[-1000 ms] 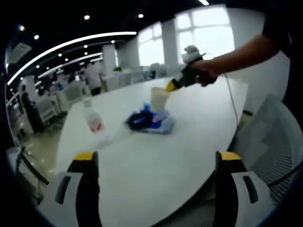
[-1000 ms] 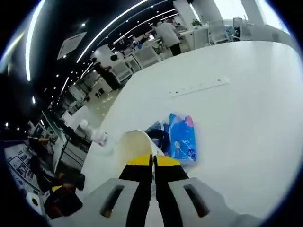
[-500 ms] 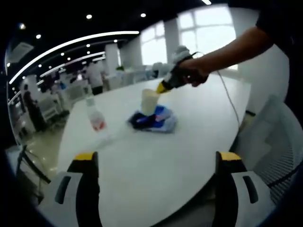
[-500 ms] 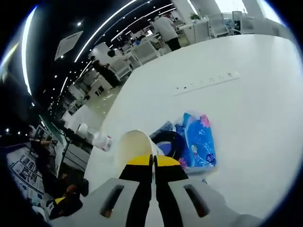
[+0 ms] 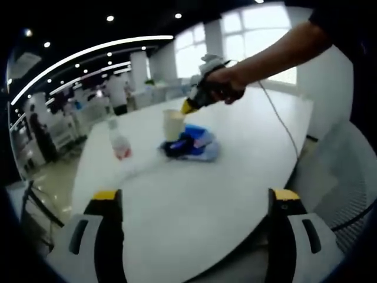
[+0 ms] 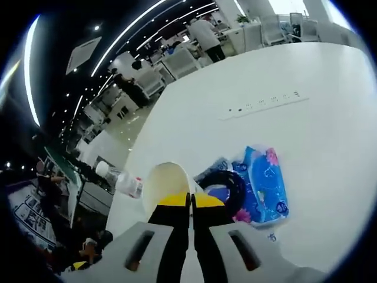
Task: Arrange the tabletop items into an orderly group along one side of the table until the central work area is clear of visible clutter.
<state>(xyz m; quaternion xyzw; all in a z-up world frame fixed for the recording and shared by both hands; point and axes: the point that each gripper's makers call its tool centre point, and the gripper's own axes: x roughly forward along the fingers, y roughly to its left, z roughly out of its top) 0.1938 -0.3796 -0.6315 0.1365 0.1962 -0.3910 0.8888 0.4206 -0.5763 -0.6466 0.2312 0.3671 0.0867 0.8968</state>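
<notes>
in the left gripper view the left gripper [image 5: 191,227] hangs low over the near edge of the white table [image 5: 194,194], its two yellow-tipped jaws spread wide apart with nothing between them. farther out on the table, a person's hand [image 5: 227,82] holds the right gripper [image 5: 187,108], whose yellow tip is pinched on the rim of a cream paper cup [image 5: 172,124]; the cup is upright and looks lifted just above the things under it, though i cannot tell for sure whether it touches them. just right of the cup lie a dark ring-shaped thing [image 5: 178,147] and a blue packet [image 5: 202,147], close together in the middle of the table. a clear plastic bottle [image 5: 118,142] with a red label stands to the left, apart from that group. in the right gripper view the right gripper [image 6: 190,203] has its jaws clenched on the near rim of the cup [image 6: 165,184], whose open mouth faces the camera. the dark ring [image 6: 227,184] and the blue packet [image 6: 265,187] lie to its right, touching each other, and the bottle [image 6: 121,181] is seen to the left. a white power strip [image 6: 265,103] lies far across the table, well apart from the rest.
</notes>
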